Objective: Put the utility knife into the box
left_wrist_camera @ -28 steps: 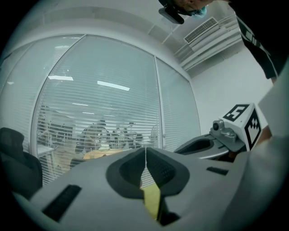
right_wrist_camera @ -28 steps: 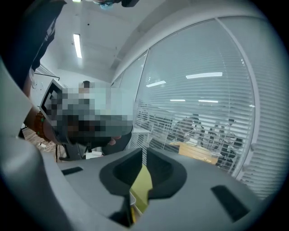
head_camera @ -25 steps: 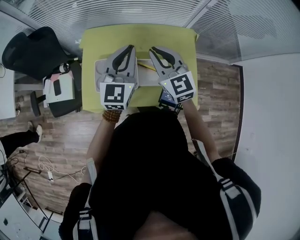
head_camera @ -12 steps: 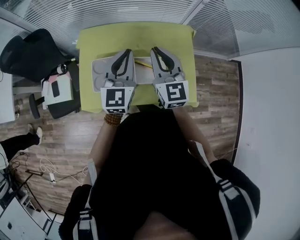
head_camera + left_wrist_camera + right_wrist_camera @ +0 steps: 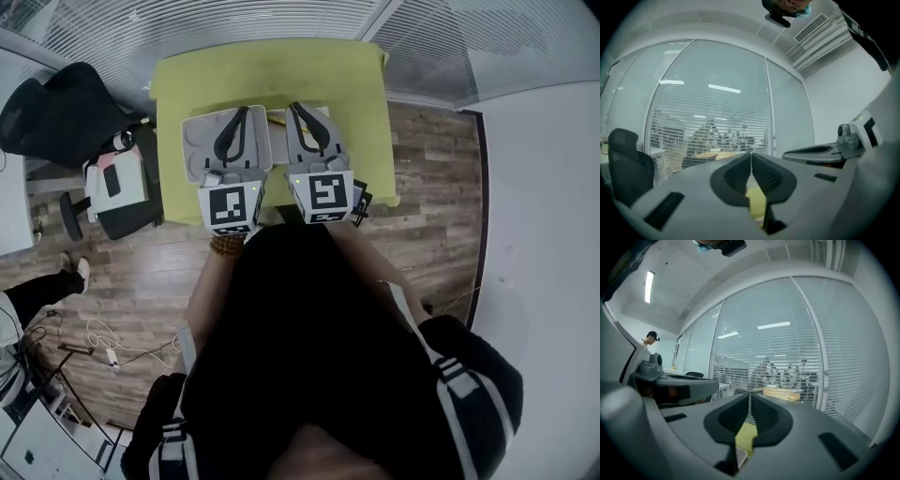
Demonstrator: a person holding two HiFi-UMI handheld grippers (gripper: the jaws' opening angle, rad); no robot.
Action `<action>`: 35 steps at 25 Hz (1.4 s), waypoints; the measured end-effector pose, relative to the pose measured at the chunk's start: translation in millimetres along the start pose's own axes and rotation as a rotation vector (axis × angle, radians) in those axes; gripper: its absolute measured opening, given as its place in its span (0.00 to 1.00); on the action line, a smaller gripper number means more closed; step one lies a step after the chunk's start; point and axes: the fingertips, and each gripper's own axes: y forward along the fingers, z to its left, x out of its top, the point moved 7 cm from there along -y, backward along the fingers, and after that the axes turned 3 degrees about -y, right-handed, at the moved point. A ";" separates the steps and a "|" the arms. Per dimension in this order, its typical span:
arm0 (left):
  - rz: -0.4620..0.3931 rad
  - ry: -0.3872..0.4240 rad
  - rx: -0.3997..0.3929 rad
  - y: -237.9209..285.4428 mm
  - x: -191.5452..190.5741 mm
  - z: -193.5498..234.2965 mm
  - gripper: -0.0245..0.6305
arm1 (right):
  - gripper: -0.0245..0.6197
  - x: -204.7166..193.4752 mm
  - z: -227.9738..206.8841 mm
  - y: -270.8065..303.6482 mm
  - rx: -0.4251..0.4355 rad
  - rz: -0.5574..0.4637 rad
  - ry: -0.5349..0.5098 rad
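Note:
On the yellow-green table (image 5: 356,84) lies the grey box (image 5: 195,141), open, with moulded hollows. My left gripper (image 5: 246,111) is held level over the box with its jaws shut and empty; in the left gripper view its tips (image 5: 751,157) meet. My right gripper (image 5: 292,108) is just to the right of it, above a pale flat piece (image 5: 277,118). Its jaws have just been closing with nothing between them, and its tips (image 5: 750,397) touch. A grey rim (image 5: 740,456) shows below them. I cannot pick out the utility knife in any view.
A black office chair (image 5: 56,103) and a low cabinet (image 5: 117,178) stand left of the table. Cables (image 5: 103,342) lie on the wooden floor, and another person's leg (image 5: 28,286) is at the far left. A glass wall with blinds (image 5: 717,108) runs behind the table.
Both grippers have shifted a little left and towards me over the table. The right gripper has rolled so its marker cube faces up more squarely. A thin yellow strip seen between them earlier no longer shows.

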 end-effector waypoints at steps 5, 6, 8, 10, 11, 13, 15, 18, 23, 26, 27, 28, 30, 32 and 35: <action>0.012 0.001 0.014 -7.6 -5.3 5.7 0.07 | 0.06 -4.0 24.0 -1.8 0.057 0.003 -0.027; 0.014 0.001 0.017 -8.8 -6.2 6.6 0.07 | 0.06 -4.6 26.4 -2.8 0.063 0.004 -0.029; 0.019 0.000 0.023 -11.0 -8.7 7.8 0.07 | 0.05 -7.0 29.9 -4.9 0.069 0.010 -0.030; 0.023 -0.004 0.026 -12.6 -11.3 8.1 0.06 | 0.05 -9.4 31.6 -6.3 0.072 0.016 -0.026; 0.024 -0.005 0.027 -13.2 -12.3 8.0 0.07 | 0.05 -10.2 31.8 -6.6 0.072 0.016 -0.025; 0.025 -0.005 0.027 -14.3 -13.8 7.8 0.07 | 0.05 -11.1 31.7 -7.0 0.072 0.017 -0.025; 0.020 -0.009 0.028 -15.0 -14.1 7.0 0.07 | 0.05 -12.3 31.1 -8.1 0.067 0.022 -0.022; 0.022 -0.001 0.026 -17.1 -14.7 6.0 0.07 | 0.05 -15.4 30.0 -11.5 0.060 0.032 -0.014; 0.024 -0.007 0.029 -20.9 -15.1 6.9 0.07 | 0.05 -18.2 31.5 -13.4 0.060 0.042 -0.005; 0.029 -0.006 0.027 -22.4 -17.3 6.0 0.07 | 0.05 -19.2 33.4 -14.2 0.066 0.044 -0.001; 0.033 -0.007 0.027 -22.6 -18.5 5.9 0.06 | 0.04 -19.6 33.9 -14.3 0.069 0.045 -0.002; 0.036 -0.008 0.027 -22.5 -19.5 5.8 0.07 | 0.04 -19.8 34.0 -14.2 0.072 0.046 -0.004; 0.038 -0.006 0.026 -21.6 -19.9 5.4 0.07 | 0.04 -19.9 33.1 -13.7 0.074 0.046 -0.008; 0.037 -0.001 0.023 -20.1 -19.6 4.7 0.06 | 0.04 -20.0 31.8 -13.1 0.073 0.046 -0.007; 0.036 0.003 0.017 -19.8 -20.3 3.8 0.07 | 0.04 -20.3 32.2 -13.7 0.069 0.042 -0.005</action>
